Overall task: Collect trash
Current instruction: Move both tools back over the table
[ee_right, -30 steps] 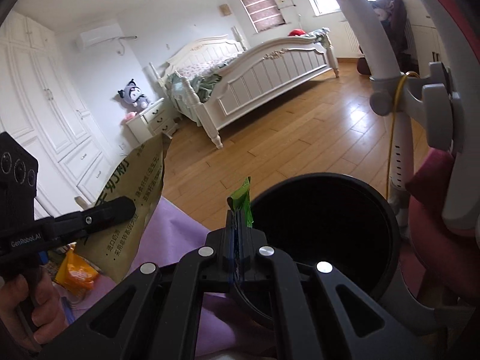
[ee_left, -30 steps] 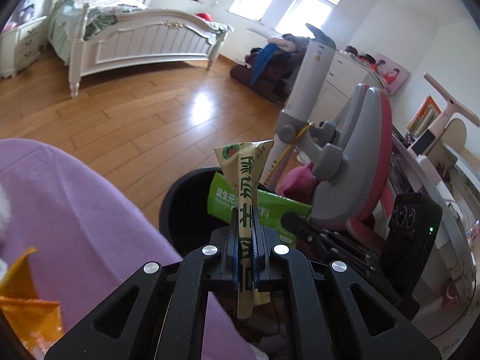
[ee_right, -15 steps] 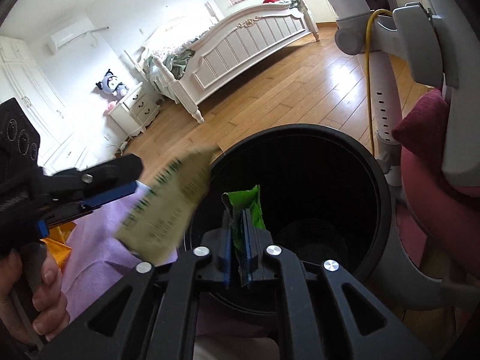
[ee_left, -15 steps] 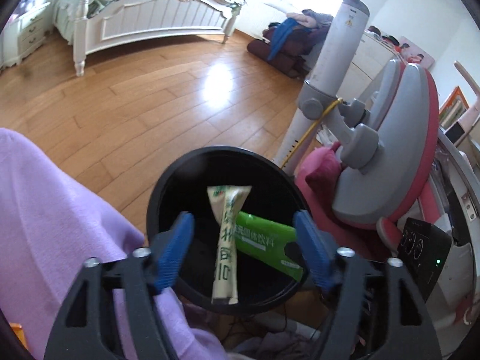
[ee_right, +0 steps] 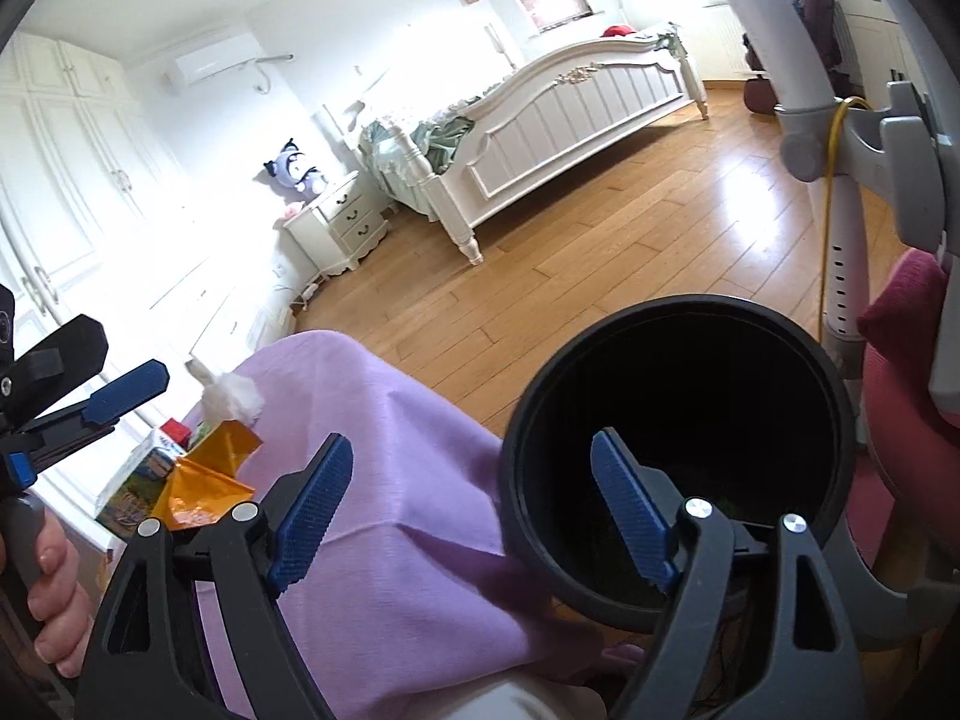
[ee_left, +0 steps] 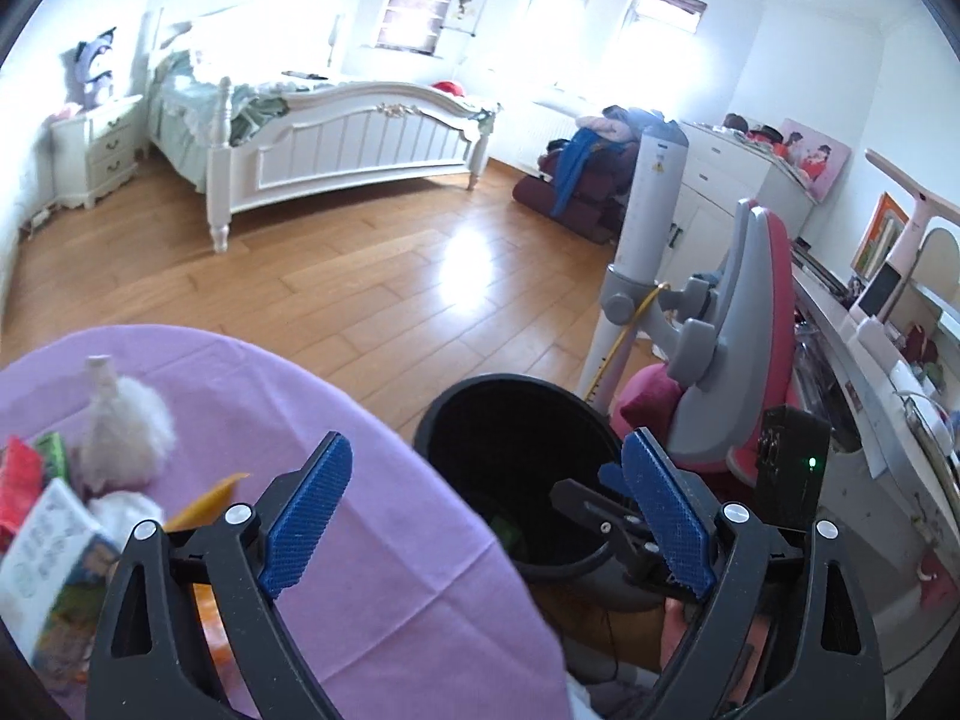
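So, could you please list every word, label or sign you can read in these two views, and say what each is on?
No text can be read here.
White printed carton on the purple cloth: print blurred.
Tall white cylinder: a small yellow warning sign and a blue mark, too small to read.
Orange foil wrapper: nothing legible.

Bin (ee_right: 678, 324) interior dark, contents mostly unreadable; green scrap (ee_left: 507, 531) perhaps wrapper. Carton (ee_left: 45, 564) blurred, cut by edge.
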`<state>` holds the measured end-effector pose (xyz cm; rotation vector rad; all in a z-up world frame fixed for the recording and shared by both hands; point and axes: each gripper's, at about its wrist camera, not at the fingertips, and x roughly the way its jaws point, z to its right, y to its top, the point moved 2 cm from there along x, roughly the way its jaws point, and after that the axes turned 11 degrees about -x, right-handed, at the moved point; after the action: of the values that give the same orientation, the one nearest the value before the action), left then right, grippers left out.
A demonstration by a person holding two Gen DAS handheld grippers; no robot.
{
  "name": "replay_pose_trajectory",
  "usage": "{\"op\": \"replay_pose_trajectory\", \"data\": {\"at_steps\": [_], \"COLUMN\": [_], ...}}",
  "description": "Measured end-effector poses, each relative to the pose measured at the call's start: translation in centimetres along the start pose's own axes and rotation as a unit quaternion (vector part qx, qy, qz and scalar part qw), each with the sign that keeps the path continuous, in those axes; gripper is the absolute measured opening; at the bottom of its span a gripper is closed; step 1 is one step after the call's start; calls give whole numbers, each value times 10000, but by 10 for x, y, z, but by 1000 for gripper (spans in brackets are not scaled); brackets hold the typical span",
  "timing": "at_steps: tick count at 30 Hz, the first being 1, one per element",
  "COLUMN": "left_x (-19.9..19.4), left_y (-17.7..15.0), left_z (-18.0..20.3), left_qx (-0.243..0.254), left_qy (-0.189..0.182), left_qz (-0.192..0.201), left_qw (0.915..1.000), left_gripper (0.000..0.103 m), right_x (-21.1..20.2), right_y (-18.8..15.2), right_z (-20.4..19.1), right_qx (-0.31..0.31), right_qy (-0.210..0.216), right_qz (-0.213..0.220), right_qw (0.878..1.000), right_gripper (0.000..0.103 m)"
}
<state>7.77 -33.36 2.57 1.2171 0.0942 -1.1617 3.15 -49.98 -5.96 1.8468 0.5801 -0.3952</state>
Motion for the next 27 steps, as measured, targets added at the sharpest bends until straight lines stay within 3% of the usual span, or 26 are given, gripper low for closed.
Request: {"op": "replay_pose_trajectory", "data": {"at_steps": [5, 9, 15, 20, 24, 27], "left_x": [-81, -146, -200, -206, -187, -175], "left_y": [-10, -33, -73, -89, -94, -98], "left_z": [-69, -125, -211, -252, -256, -259], "left_qx": [-350, -667, -1338, -1677, -1470, -1368], "left_qy": [718, 1508, 1982, 1627, 1622, 1644], "left_qz": [426, 797, 672, 371, 62, -154], "left_qw": [9959, 9831, 9687, 9716, 9757, 9768], "left_gripper": [90, 92, 95, 90, 83, 79], "right_x": [9, 20, 59, 88, 119, 133], "right_y": [12, 18, 18, 25, 27, 28], "right_z": [-71, -126, -201, -240, -254, -262], "right_qx": [-535, -707, -624, -693, -521, -654], "right_qy": [648, 1371, 2202, 1854, 1630, 1307], "right_qz": [-161, -441, -1412, -1905, -2443, -2601], "right_qw": [9963, 9870, 9632, 9615, 9545, 9545], "right_gripper": [84, 88, 88, 92, 92, 92]}}
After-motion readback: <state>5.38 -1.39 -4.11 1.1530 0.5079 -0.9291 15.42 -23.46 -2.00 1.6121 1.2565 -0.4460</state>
